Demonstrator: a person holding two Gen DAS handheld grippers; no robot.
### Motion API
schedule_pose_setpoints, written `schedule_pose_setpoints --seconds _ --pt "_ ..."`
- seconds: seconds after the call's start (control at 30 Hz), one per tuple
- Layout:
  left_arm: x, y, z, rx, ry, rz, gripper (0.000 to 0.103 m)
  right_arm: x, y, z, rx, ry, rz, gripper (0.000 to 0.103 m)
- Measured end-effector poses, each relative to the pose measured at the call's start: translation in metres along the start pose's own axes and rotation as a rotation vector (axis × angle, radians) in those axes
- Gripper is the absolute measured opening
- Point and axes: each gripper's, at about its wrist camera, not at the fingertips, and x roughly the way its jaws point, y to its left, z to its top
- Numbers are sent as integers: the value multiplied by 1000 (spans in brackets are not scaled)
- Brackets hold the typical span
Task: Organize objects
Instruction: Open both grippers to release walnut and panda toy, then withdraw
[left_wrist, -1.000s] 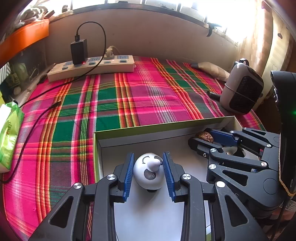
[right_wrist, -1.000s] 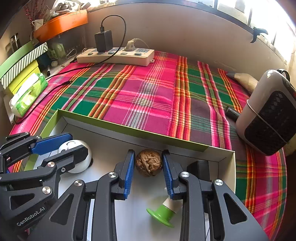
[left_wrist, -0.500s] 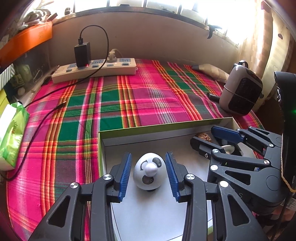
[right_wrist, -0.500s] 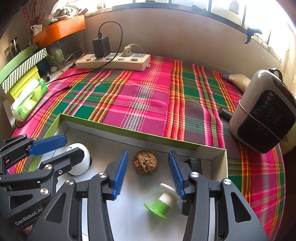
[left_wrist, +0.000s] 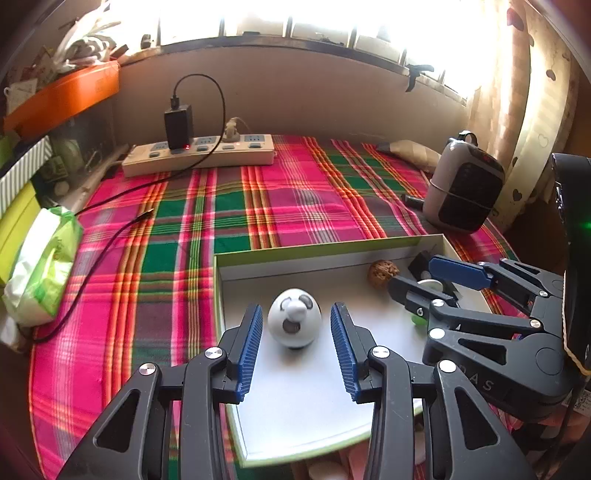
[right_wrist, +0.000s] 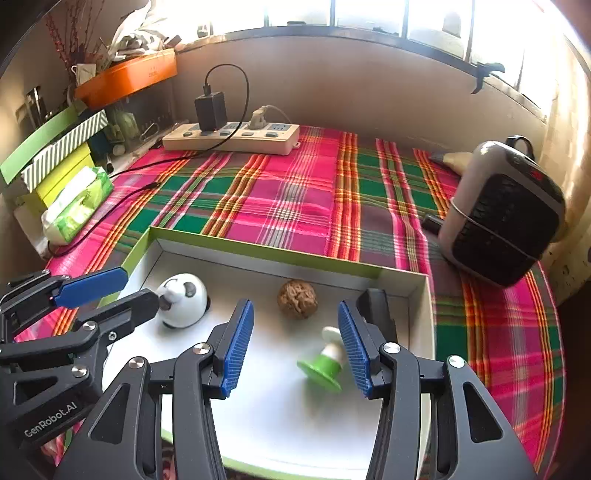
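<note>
Both tongs have just been opening and let go: left tongs (left_wrist: 295, 347) stand open around the panda egg (left_wrist: 294, 318), right tongs (right_wrist: 295, 345) open just behind the walnut (right_wrist: 297, 298), both inside the box (right_wrist: 258, 251).

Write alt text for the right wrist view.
Open right gripper hovers over a shallow white green-rimmed box holding a brown walnut, a tipped green-and-white stamp-like toy and a white panda-faced egg toy. The box sits on a pink-green plaid cloth.
</note>
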Motion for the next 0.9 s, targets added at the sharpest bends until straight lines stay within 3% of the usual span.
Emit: schedule_pose_setpoints --seconds 0.4,0.9 --pt "-33 -8 -22 7 -32 15 37 -39 6 -21 23 -46 19 49" --pt "-63 -3 -54 -38 -58 -22 37 -76 3 -57 50 -91 1 49"
